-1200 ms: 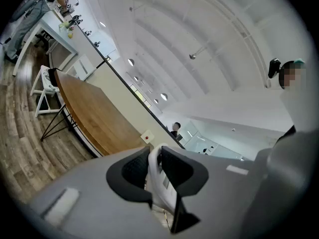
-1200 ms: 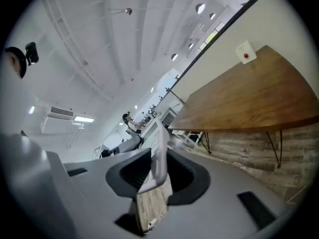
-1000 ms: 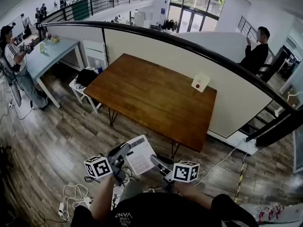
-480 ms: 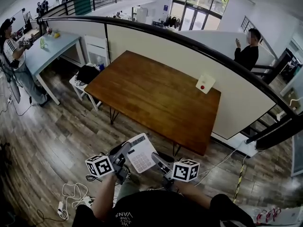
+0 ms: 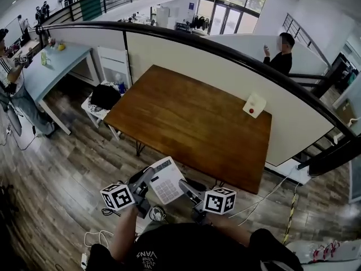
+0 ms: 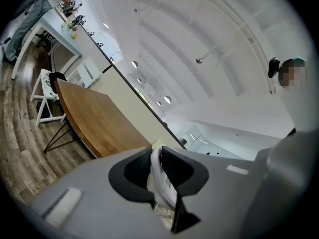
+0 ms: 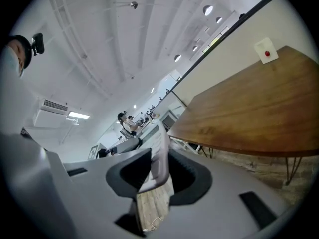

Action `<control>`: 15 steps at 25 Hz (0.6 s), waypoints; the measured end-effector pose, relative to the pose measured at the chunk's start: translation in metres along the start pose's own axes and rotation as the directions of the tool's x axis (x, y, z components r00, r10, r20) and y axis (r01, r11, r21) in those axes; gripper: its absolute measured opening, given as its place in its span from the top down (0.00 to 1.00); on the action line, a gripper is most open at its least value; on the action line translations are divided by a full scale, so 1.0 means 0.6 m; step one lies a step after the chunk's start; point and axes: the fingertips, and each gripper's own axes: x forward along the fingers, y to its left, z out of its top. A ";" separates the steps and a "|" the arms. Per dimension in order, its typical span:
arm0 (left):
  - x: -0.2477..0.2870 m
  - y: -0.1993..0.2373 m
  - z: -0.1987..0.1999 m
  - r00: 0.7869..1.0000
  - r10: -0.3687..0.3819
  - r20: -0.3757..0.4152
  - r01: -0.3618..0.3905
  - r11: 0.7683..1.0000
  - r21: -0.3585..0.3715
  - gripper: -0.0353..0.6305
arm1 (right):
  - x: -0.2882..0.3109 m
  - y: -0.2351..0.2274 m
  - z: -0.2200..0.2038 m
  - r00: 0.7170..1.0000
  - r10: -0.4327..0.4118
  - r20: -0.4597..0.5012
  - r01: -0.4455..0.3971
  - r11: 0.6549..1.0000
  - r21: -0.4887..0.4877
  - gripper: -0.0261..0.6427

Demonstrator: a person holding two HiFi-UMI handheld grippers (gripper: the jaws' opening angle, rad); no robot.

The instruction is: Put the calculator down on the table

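Note:
A white calculator point(image 5: 165, 179) hangs over the wooden floor, just short of the near edge of the brown wooden table point(image 5: 192, 123). Both grippers hold it, one on each side. My left gripper point(image 5: 146, 178) is shut on its left edge. In the left gripper view the calculator point(image 6: 160, 180) shows as a thin white edge clamped between that gripper's point(image 6: 158, 169) dark pads, with the table point(image 6: 94, 123) ahead. My right gripper point(image 5: 187, 191) is shut on the right edge. The right gripper view has the calculator point(image 7: 160, 153) edge-on in that gripper point(image 7: 158, 171), beside the table point(image 7: 249, 118).
A pale partition with a dark rail runs behind the table and carries a white box with a red button point(image 5: 254, 105). A white stool with a black bag point(image 5: 104, 97) stands at the table's left end, and a light blue desk point(image 5: 53, 66) beyond it. Cables point(image 5: 93, 241) lie on the floor.
The table's near edge has come closer to the grippers and the calculator. Both grippers keep their hold on the calculator.

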 end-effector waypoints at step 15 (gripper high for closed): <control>0.019 0.118 0.115 0.997 -0.041 -0.071 0.042 0.999 0.003 0.85 | 0.155 0.001 0.034 0.997 -0.056 0.045 0.053 0.997 0.048 0.81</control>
